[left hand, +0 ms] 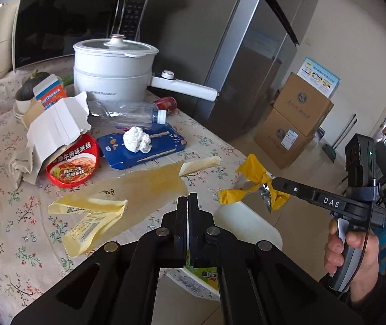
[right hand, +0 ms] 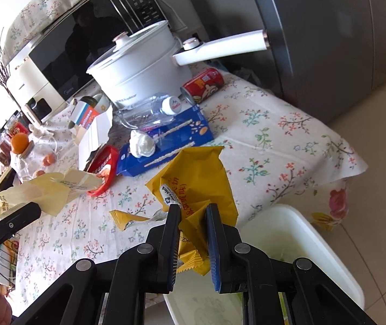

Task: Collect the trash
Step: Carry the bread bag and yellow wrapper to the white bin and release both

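Observation:
My right gripper (right hand: pixel 193 208) is shut on a yellow snack wrapper (right hand: pixel 201 178) and holds it at the table edge above the white trash bin (right hand: pixel 314 238); it also shows in the left wrist view (left hand: pixel 272 182) with the wrapper (left hand: pixel 255 168). My left gripper (left hand: pixel 187 199) is shut on a pale yellow bag (left hand: pixel 92 216), which it holds up over the table (right hand: pixel 46 189). A torn yellow wrapper strip (right hand: pixel 125 218) lies on the cloth. A blue packet (left hand: pixel 141 146) carries a white tissue wad (left hand: pixel 136 139). A red noodle bowl (left hand: pixel 72 165), clear bottle (left hand: pixel 128 112) and red can (right hand: pixel 202 85) lie behind.
A white electric pot (left hand: pixel 111 67) and microwave (left hand: pixel 65 21) stand at the back of the floral-cloth table (left hand: pixel 3 203). Torn white cardboard (left hand: pixel 57 127) covers the bowl. A grey fridge (left hand: pixel 255 54) and stacked cardboard boxes (left hand: pixel 293 119) stand to the right. An orange (right hand: pixel 19 142) sits far left.

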Demonstrator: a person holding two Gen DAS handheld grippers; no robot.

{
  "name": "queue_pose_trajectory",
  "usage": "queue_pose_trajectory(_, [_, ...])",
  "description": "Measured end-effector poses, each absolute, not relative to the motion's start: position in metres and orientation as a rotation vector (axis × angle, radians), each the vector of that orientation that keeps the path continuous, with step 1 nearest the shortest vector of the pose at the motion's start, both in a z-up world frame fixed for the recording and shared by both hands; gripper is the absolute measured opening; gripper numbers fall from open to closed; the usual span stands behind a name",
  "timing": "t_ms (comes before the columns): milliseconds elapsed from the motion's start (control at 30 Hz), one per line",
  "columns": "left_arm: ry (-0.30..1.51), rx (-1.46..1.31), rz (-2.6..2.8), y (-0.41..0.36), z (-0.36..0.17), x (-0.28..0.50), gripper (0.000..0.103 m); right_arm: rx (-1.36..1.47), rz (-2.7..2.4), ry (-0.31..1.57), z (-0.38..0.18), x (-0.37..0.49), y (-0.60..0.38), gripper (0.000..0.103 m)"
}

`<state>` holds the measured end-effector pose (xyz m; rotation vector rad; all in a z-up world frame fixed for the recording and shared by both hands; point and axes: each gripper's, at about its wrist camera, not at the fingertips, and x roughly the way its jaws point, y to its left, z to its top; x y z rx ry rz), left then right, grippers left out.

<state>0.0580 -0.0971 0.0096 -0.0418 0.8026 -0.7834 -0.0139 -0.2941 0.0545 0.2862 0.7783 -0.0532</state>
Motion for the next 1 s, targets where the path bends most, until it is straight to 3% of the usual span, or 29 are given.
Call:
queue_pose_trajectory(633, [0.926, 0.172, -1.100, -0.199, -0.032, -0.032, 0.000, 0.217, -0.159, 1.018, 0.018, -0.036, -0.325, 0.018])
queue_pose_trajectory(767, [0.946, 0.211, -1.121, -0.208, -0.041, -0.040, 0.000, 0.219, -0.171, 1.055, 0.012, -0.035, -0.328, 0.025])
queue_pose_trajectory(900, [0.961, 0.235, -1.120, -0.213, -0.050, -0.040, 0.000, 0.222, -0.197, 1.072, 0.010, -0.036, -0.331, 0.045])
queue_pose_trajectory(1000, [0.970, 0.241, -1.119, -0.215, -0.055, -0.039, 0.000, 0.231, -0.195, 1.072, 0.011, -0.036, -0.332, 0.045])
